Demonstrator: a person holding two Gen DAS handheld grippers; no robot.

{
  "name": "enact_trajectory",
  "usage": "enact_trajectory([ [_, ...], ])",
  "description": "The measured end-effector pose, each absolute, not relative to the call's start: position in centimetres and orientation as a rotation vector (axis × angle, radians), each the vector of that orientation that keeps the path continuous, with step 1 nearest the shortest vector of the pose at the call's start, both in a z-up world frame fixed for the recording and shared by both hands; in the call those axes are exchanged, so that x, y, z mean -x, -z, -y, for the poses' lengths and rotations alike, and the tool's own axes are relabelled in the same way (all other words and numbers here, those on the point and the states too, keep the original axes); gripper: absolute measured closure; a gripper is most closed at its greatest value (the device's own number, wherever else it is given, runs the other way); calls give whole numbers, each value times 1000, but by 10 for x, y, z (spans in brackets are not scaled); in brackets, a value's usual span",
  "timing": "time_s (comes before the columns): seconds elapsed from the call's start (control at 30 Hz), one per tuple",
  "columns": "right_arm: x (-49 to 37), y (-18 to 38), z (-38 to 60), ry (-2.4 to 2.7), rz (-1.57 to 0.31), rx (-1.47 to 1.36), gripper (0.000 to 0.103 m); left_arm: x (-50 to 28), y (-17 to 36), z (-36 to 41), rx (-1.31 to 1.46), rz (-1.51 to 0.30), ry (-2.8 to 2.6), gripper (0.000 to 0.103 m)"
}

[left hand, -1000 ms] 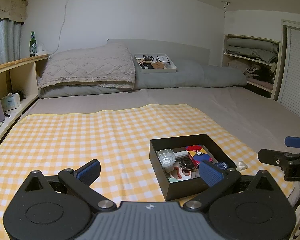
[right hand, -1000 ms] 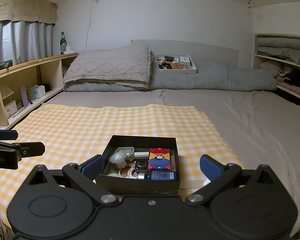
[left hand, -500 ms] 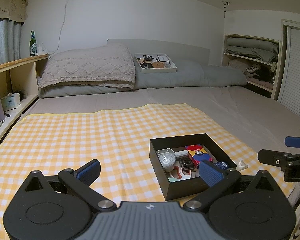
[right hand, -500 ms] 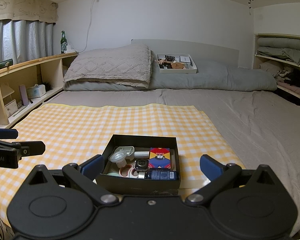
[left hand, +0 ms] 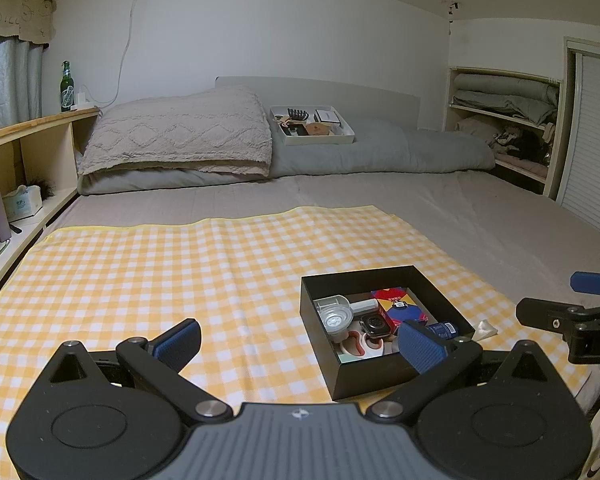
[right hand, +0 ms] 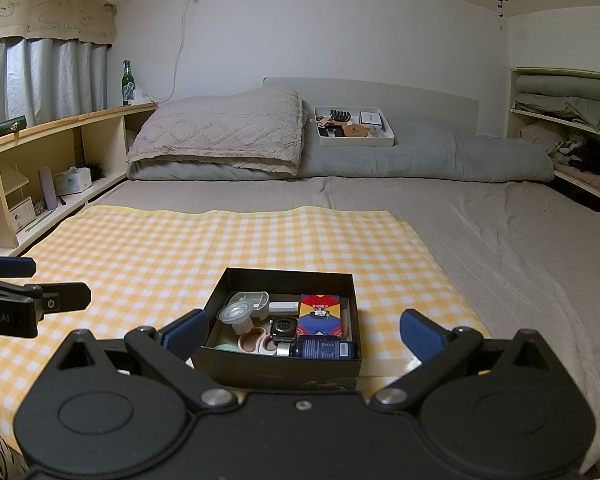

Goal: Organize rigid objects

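Beyond both claws stretches a bed point(right hand: 480, 220) with a grey sheet, its near half covered by a yellow-and-white checked cloth point(left hand: 180, 264). Far off to the left of the left claw point(left hand: 300, 340), a wooden shelf unit point(left hand: 24, 148) runs along the wall under grey curtains, with a green bottle point(left hand: 67, 86) on top. Straight ahead at the headboard lie a folded beige blanket point(left hand: 180, 132) and, to its right, a white tray point(left hand: 314, 125) of small items on a grey duvet. Further right are open shelves point(left hand: 504, 120) of folded bedding. The left claw is spread wide, gripping nothing, its right finger overlapping the near corner of the black box point(left hand: 380, 368) in view. That box sits on the cloth, holding a clear plastic cup point(right hand: 236, 314), a smartwatch point(right hand: 284, 327), a colourful card pack point(right hand: 320, 314) and a dark bottle point(right hand: 324, 349). The right claw point(right hand: 302, 332) is likewise spread wide and unladen, the box lying just ahead between its fingers.
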State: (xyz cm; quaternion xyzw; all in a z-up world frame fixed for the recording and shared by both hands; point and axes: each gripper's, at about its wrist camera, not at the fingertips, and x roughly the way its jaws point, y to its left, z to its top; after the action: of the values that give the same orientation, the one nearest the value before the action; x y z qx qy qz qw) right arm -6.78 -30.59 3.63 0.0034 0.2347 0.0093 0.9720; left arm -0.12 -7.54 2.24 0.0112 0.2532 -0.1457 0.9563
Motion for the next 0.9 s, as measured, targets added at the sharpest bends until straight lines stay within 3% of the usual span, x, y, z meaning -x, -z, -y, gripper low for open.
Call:
enact_trajectory([
  [0.9,68,-35,305,-19,-475,-4,0,3,-18,70,-16,-522,289,0],
])
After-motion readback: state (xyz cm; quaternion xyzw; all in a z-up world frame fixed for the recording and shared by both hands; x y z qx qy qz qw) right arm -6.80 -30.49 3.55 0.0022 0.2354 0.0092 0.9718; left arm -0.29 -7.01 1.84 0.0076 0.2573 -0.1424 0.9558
